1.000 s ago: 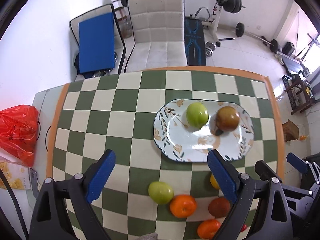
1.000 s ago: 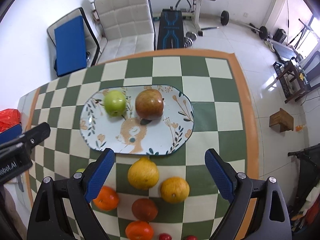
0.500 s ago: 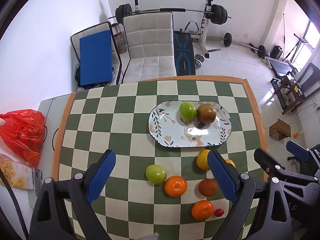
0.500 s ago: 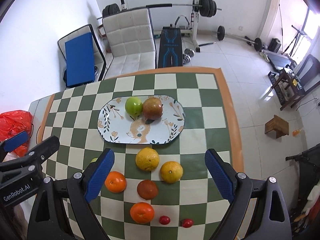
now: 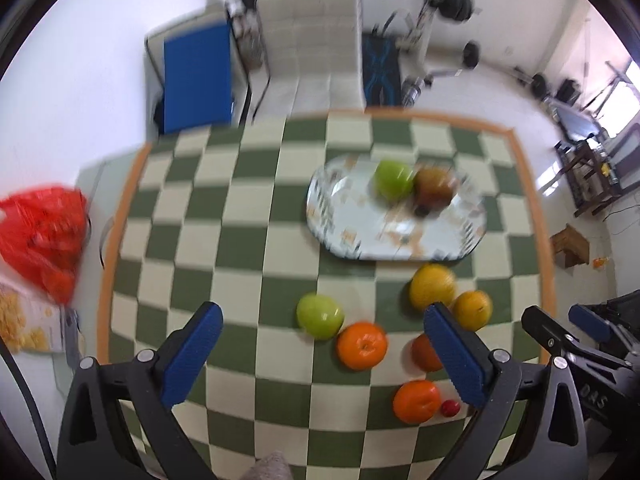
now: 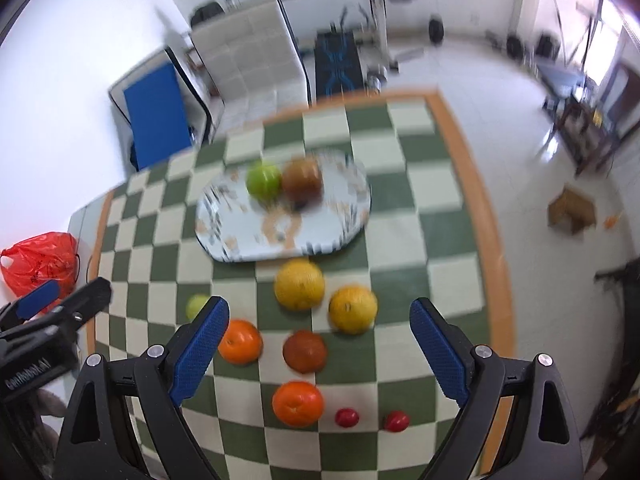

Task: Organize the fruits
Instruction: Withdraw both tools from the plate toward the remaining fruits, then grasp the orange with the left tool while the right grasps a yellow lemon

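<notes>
Fruit lies loose on the checked surface (image 5: 248, 240) on the near side of the plate (image 5: 340, 236), which already holds a green apple (image 5: 394, 179) and a brownish one. The left gripper (image 5: 320, 354) hangs above with fingers opening wide, empty; a second green apple (image 5: 319, 316) sits just ahead between them. The right gripper (image 6: 318, 344), also spread and empty, hovers over the oranges (image 6: 298, 403), nearer the yellow fruit (image 6: 299, 284)

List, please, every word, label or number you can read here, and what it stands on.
"GenRobot.AI": body of the left gripper (jaws opening, nothing between), right wrist view; blurred, barely legible.
White letters on the right gripper body, left wrist view: cut off, unreadable.
Nothing else legible.
</notes>
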A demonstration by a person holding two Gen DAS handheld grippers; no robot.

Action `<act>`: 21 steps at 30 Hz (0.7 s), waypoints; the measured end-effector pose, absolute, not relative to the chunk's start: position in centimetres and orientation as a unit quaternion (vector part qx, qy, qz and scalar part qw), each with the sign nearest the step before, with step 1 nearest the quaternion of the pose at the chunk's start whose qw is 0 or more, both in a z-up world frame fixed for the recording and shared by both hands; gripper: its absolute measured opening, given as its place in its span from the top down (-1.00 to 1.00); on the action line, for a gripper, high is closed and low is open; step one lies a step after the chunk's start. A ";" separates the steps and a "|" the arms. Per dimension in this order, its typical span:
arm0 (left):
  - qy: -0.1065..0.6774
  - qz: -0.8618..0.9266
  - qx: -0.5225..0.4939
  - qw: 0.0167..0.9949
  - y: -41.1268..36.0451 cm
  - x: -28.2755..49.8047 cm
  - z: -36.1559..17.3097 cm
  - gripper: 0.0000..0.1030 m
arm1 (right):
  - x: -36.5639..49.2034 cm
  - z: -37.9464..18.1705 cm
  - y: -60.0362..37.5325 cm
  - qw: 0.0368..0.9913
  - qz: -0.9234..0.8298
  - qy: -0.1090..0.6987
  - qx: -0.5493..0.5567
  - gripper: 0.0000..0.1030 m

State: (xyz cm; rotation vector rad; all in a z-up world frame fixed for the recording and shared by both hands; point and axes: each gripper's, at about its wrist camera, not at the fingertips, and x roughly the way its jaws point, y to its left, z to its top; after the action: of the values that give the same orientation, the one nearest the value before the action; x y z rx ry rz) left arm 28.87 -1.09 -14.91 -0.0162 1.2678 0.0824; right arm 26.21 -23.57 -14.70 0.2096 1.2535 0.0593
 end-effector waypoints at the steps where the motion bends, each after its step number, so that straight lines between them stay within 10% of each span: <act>1: 0.607 0.043 -0.012 0.793 -0.9 29.0 -16.3 -1.00 | 26.5 -16.5 -23.9 0.794 0.024 0.598 0.102 -0.83; 9: 0.700 0.056 -0.061 0.710 -0.6 29.5 -26.3 -1.00 | 29.2 -29.9 -25.6 0.725 0.007 0.679 0.116 -0.62; 13: 0.723 0.047 -0.044 0.688 -2.1 29.9 -29.4 -1.00 | 30.2 -34.0 -25.1 0.690 0.034 0.711 0.128 -0.15; 21: 0.743 0.007 0.020 0.669 -6.1 29.8 -32.4 -0.99 | 27.4 -34.2 -25.6 0.683 0.047 0.722 0.099 -0.13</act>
State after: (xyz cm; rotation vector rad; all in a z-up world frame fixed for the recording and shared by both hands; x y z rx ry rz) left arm 29.82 -6.14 -32.42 0.0440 1.6741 0.0167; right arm 27.41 -25.62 -34.22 0.2226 1.6183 0.1048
